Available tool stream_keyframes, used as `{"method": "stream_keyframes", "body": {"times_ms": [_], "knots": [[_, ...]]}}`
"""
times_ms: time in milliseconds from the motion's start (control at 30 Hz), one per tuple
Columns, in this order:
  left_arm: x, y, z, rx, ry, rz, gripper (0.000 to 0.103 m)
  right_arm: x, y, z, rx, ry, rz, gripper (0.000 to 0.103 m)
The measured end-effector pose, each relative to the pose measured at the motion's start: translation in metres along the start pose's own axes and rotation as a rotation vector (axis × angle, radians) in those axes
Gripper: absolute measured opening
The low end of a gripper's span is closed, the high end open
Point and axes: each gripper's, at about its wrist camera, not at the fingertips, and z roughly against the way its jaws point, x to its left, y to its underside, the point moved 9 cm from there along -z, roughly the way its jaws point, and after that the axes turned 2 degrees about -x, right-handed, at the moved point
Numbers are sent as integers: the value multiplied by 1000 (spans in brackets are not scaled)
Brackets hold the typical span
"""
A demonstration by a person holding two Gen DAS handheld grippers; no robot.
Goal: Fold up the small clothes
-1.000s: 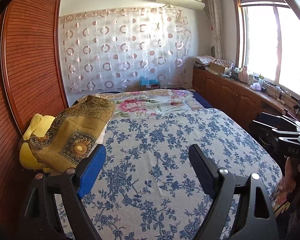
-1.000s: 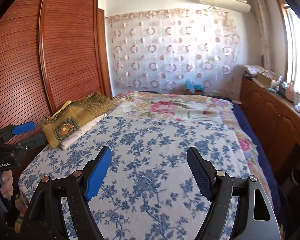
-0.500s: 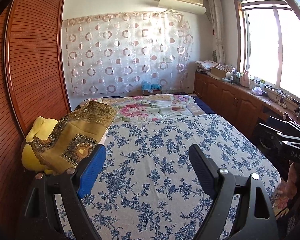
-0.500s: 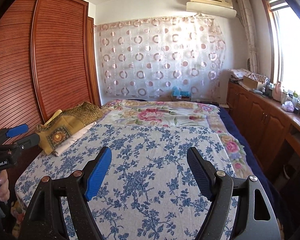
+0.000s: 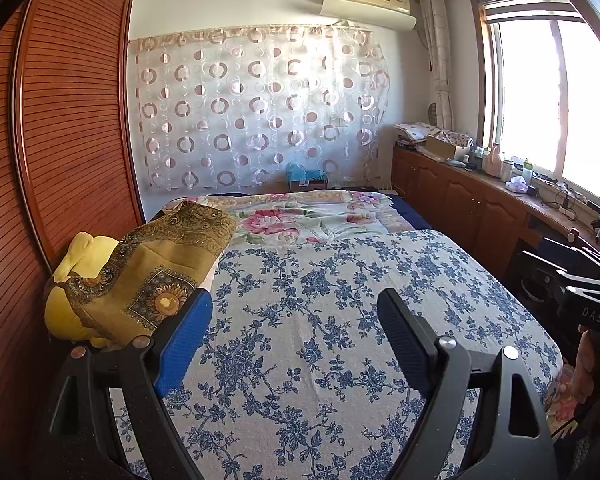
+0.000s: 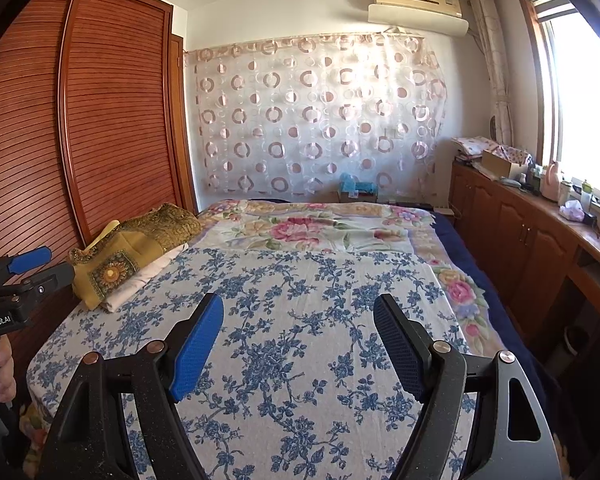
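Left wrist view: blue-flowered bedspread [image 5: 320, 320] beside wooden wardrobe [image 5: 72, 120], window [image 5: 552, 92] opposite.

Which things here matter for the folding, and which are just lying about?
For the job:
- ochre cloth
- white cloth under it
- blue-flowered bedspread
- left gripper, open
- right gripper, open

Lying about:
- yellow pillow
- rose quilt
- counter clutter

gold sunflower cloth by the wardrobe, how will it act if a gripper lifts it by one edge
The gold sunflower cloth drapes over the yellow pillow in soft folds, so it will probably hang limp and unfold. It looks thin, likely light. It may slide off the pillow rather than drag it.
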Motion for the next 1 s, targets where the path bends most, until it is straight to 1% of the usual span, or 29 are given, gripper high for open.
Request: {"method": "stream_keyframes", "body": {"times_ms": [1000], "knots": [[-4, -4, 6, -16, 8, 0, 85, -14, 6, 3, -7, 3, 3, 79]]}}
